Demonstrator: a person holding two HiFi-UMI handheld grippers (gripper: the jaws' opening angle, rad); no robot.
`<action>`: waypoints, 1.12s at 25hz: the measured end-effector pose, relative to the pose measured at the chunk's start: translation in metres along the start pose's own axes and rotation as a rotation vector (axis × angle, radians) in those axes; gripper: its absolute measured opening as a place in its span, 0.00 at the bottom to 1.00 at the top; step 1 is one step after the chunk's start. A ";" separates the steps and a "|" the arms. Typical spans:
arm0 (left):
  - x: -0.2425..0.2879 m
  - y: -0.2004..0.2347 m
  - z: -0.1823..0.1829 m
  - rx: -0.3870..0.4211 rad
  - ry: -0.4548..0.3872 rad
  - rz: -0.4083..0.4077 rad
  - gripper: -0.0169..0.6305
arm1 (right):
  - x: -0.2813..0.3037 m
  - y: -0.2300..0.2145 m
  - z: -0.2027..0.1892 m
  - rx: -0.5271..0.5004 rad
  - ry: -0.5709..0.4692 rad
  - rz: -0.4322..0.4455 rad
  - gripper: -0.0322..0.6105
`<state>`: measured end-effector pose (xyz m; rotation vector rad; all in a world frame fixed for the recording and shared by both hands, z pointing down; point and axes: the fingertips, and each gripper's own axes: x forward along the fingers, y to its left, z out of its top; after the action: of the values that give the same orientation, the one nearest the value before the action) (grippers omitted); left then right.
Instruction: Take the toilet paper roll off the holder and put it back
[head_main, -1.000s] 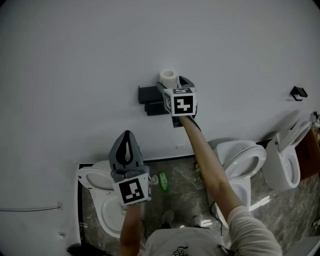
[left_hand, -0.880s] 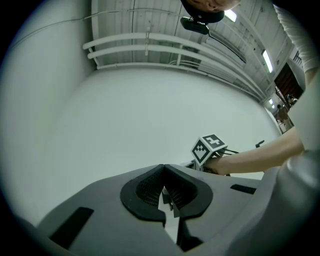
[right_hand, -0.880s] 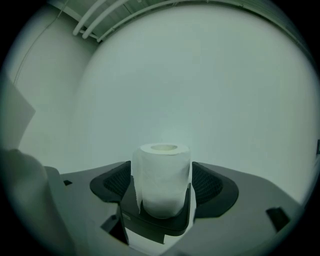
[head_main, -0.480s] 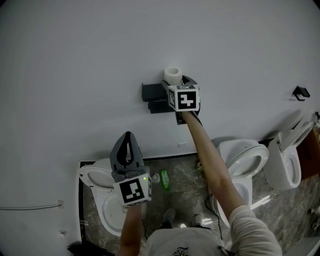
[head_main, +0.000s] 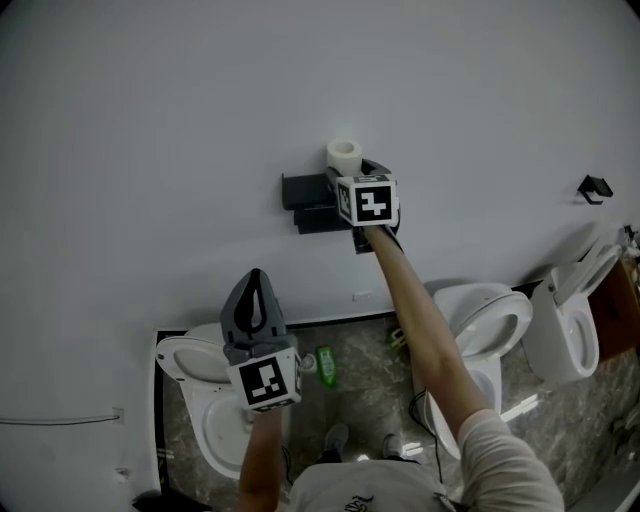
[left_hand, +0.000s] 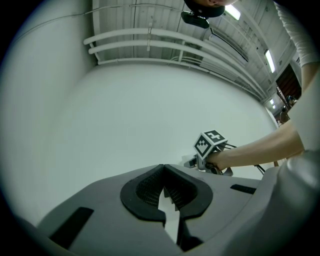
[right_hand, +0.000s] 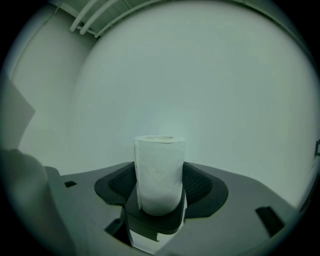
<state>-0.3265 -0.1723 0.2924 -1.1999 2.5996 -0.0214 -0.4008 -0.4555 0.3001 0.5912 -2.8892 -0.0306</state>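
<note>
A white toilet paper roll (head_main: 343, 155) stands upright on a black wall holder (head_main: 305, 190). My right gripper (head_main: 348, 166) reaches level to it. In the right gripper view the roll (right_hand: 160, 165) stands between the jaws on the holder's black base (right_hand: 155, 222). The jaws have just been closing, and their pads (right_hand: 197, 185) now lie against the roll's sides. My left gripper (head_main: 253, 278) is held lower down at the left, away from the wall. Its jaws (left_hand: 164, 171) meet at the tips with nothing between them.
A white toilet (head_main: 200, 400) stands below my left gripper and two more (head_main: 485, 320) (head_main: 570, 330) at the right. A green bottle (head_main: 326, 362) lies on the dark floor. A small black hook (head_main: 594, 186) sits on the wall far right.
The right gripper stays at the roll on the holder and the left gripper keeps its place. Only the view has shifted slightly.
</note>
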 end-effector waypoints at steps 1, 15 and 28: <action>0.000 -0.001 0.003 -0.007 -0.004 -0.002 0.05 | -0.002 -0.001 0.003 -0.007 -0.007 -0.004 0.50; 0.019 -0.002 0.049 -0.035 -0.089 -0.099 0.05 | -0.104 0.023 0.120 -0.089 -0.359 0.007 0.49; -0.012 0.010 0.089 0.022 -0.208 -0.049 0.05 | -0.270 0.035 0.098 -0.161 -0.659 -0.080 0.49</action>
<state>-0.3036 -0.1476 0.2081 -1.1899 2.3851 0.0610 -0.1900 -0.3201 0.1561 0.7840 -3.4298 -0.5655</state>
